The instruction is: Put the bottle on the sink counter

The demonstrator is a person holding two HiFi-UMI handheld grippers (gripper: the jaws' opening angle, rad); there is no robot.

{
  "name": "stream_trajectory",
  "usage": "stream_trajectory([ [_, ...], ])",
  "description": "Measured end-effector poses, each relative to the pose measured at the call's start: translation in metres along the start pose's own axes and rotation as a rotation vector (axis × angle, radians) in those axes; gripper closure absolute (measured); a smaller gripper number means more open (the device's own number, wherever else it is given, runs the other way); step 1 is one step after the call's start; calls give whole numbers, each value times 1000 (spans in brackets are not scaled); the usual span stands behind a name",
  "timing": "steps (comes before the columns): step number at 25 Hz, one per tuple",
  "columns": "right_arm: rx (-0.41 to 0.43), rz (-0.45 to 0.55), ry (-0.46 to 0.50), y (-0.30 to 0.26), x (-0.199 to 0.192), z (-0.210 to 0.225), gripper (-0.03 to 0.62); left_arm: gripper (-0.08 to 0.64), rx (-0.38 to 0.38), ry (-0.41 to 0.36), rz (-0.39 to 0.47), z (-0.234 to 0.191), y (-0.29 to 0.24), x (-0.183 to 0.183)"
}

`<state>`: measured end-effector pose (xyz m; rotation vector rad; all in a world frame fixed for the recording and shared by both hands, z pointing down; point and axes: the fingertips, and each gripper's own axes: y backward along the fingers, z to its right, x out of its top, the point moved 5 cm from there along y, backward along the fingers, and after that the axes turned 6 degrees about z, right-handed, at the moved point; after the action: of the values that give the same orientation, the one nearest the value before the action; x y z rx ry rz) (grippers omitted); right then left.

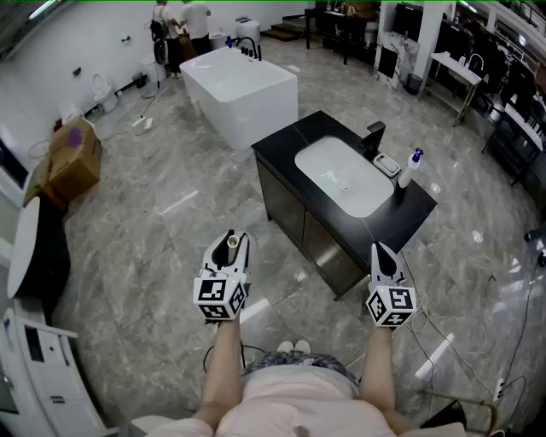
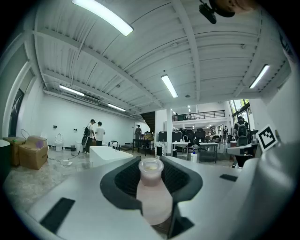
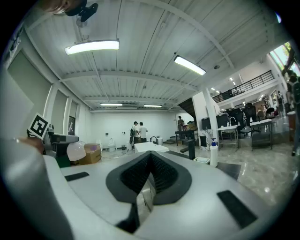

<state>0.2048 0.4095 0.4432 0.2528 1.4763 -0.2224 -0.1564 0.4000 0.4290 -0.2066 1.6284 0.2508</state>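
Observation:
My left gripper (image 1: 230, 241) is shut on a small pale pink bottle (image 2: 151, 192), which stands upright between the pads with its open mouth showing. In the head view the bottle's top (image 1: 232, 243) peeks out of the jaws, over the marble floor to the left of the sink counter. The black sink counter (image 1: 409, 213) with a white basin lies ahead and to the right. My right gripper (image 1: 383, 251) hovers by the counter's near corner, shut with nothing in it (image 3: 150, 161).
On the counter stand a black faucet (image 1: 374, 136), a soap dish (image 1: 386, 164) and a blue-topped pump bottle (image 1: 410, 168). A white bathtub (image 1: 243, 90) sits beyond, a cardboard box (image 1: 72, 158) at the left, and people (image 1: 179, 26) at the far wall. Cables cross the floor at the right.

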Motion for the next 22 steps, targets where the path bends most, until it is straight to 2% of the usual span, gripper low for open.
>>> stream_trajectory([
  [22,-27,19,-6,-5,-4,0,577,420,-2,13,-1,-6,-5,-3],
])
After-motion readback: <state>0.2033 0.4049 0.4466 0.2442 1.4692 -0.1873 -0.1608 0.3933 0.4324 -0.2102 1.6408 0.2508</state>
